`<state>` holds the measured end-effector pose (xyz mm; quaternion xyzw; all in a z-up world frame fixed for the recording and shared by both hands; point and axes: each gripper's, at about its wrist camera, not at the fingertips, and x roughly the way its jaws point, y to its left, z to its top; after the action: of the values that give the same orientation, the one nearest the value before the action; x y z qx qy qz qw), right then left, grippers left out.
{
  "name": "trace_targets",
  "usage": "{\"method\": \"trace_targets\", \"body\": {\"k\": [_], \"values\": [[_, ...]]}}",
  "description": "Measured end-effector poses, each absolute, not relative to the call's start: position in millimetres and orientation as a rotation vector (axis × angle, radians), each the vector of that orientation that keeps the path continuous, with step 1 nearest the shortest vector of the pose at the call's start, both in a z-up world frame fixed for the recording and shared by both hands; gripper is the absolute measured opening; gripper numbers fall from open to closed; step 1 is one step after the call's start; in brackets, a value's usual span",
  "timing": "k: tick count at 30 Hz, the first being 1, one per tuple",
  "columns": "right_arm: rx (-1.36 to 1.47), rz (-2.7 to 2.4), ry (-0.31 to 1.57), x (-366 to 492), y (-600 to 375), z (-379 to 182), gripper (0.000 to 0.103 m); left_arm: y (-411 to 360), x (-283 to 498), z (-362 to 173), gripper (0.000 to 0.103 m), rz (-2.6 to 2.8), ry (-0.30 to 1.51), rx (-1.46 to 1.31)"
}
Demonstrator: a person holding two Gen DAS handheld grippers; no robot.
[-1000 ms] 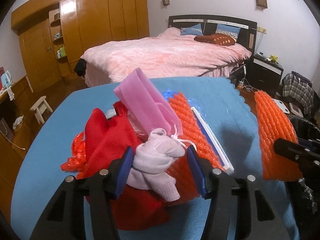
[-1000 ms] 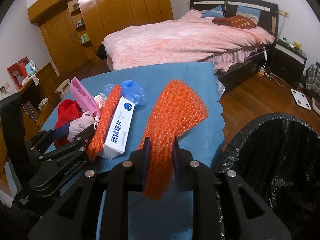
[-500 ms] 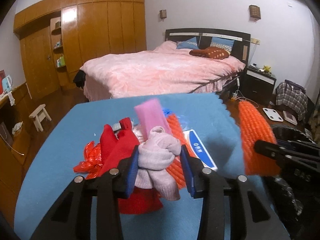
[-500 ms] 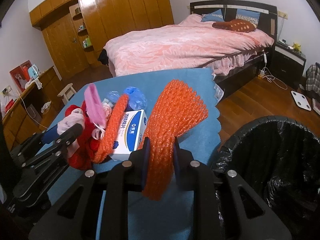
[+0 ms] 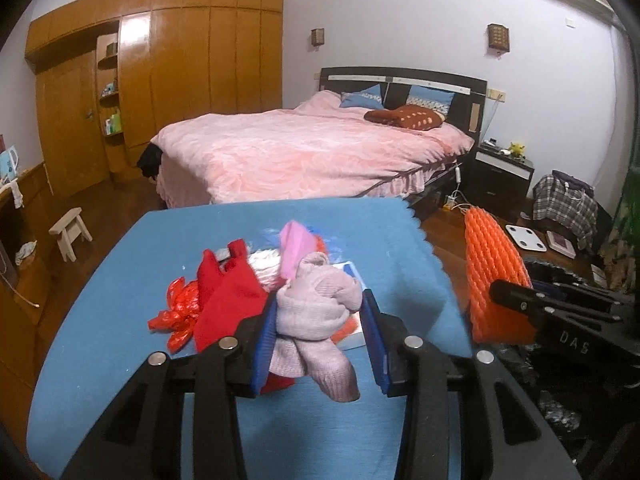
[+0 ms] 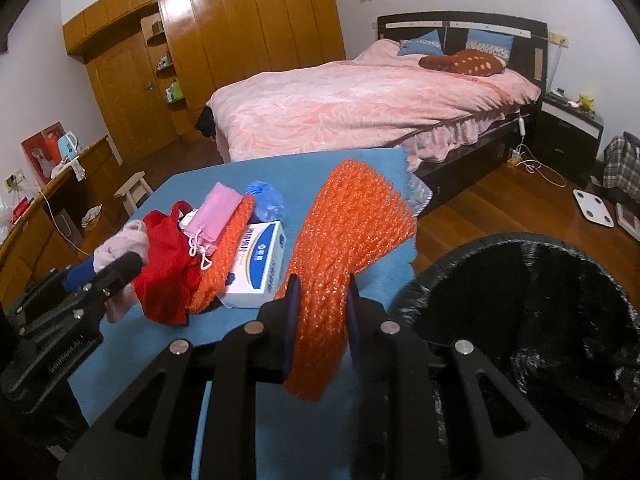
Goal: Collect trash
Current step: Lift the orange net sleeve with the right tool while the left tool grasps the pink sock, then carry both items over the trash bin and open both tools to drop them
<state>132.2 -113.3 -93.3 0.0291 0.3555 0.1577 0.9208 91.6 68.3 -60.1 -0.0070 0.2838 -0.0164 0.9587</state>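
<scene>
- The left gripper (image 5: 320, 330) pinches a bundled pale pink sock (image 5: 316, 320) between its blue pads; the toe end of the sock hangs down below the jaws.
- The right gripper (image 6: 318, 320) is pressed onto an orange foam net (image 6: 340, 248), which is squeezed narrow between the pads, fans out wider above them and dangles a short way beneath.
- In the left wrist view the same net (image 5: 494, 280) shows at the right, clamped in the other gripper's black finger.
- A blue cloth (image 6: 240, 328) covers the table, with a zigzag edge on the side toward the bed.
- The rest of the pile lies on the cloth: a red garment (image 6: 166, 264), a pink drawstring pouch (image 6: 214, 216) on top of it, a second orange net (image 6: 224, 260) and a white and blue box (image 6: 256, 268) leaning against that net.
- A crumpled blue bag (image 6: 266, 200) lies behind the box, and a scrap of red plastic (image 5: 178, 314) sits at the left edge of the pile.
- A bin lined with a black bag (image 6: 520, 320) stands open just right of the table, lower than the tabletop and next to the right gripper.
- Behind the table are a bed with a pink cover (image 5: 304, 156), a wooden wardrobe (image 5: 180, 80) and a small stool (image 5: 70, 232).
</scene>
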Motion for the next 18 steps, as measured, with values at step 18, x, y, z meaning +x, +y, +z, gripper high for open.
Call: {"method": "trace_targets", "body": {"k": [18], "values": [[0.122, 0.057, 0.685, 92, -241, -86, 0.021, -52, 103, -41, 0.040, -0.300, 0.541, 0.023]]}}
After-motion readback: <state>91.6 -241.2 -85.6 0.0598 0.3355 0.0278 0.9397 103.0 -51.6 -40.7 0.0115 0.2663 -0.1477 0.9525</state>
